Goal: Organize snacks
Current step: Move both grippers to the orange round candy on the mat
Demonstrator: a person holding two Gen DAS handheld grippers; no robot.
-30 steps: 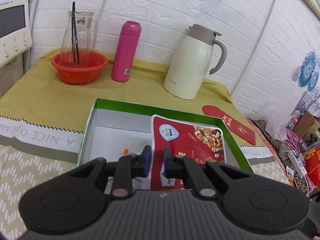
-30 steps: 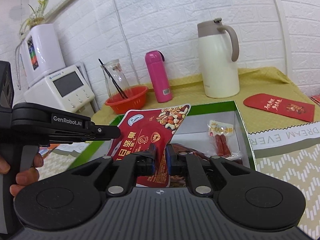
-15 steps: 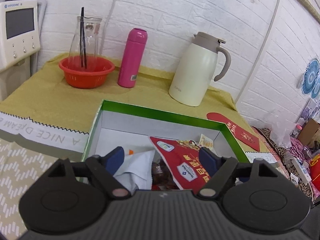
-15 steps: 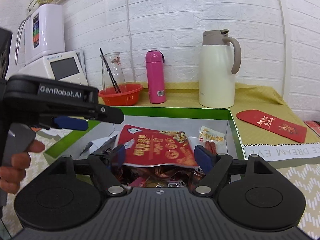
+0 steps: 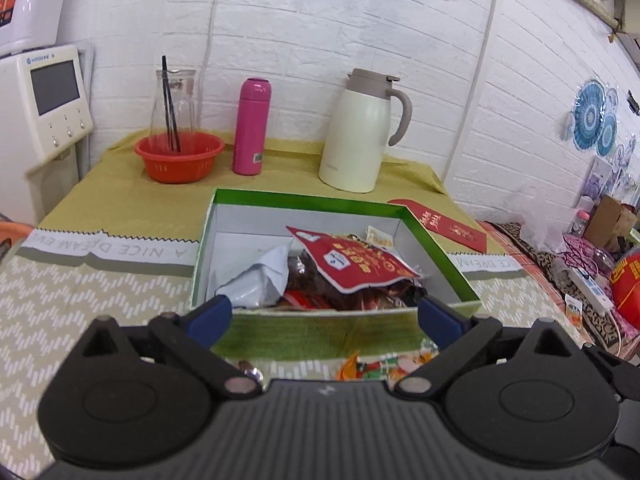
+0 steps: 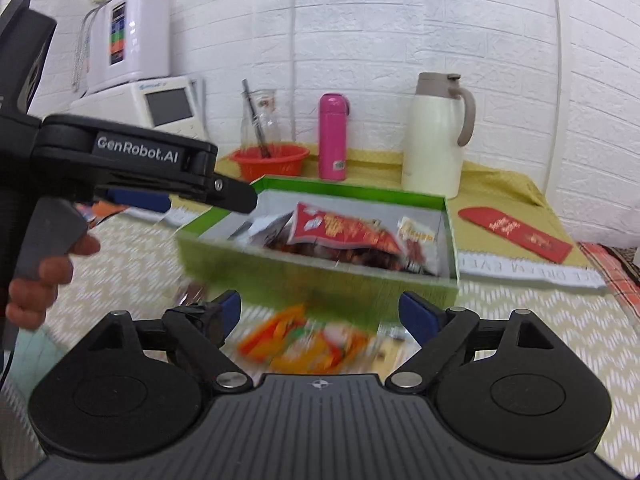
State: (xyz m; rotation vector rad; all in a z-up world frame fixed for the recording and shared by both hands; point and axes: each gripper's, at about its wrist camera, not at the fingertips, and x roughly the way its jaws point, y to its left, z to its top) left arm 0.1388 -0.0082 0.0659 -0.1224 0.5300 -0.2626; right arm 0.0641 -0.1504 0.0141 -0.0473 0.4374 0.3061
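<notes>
Left wrist view first: the green box (image 5: 304, 202) sits straight ahead of my left gripper (image 5: 324, 316), with the red nut packet (image 5: 356, 264) lying on top of the heap inside, beyond and between the fingertips. My left jaws are opening, almost fully spread, and nothing is between the pads; they touch nothing. Just below them, on my side of the box wall, lies an orange snack packet (image 5: 372, 364). In the right wrist view my right gripper (image 6: 320, 312) stands spread to its widest, empty, with that blurred orange packet under the gap and the box ahead. I count one box, one red nut packet, one white pouch (image 5: 256, 276), one sausage pack (image 6: 416, 240), two grippers; the remaining wrappers I cannot count
</notes>
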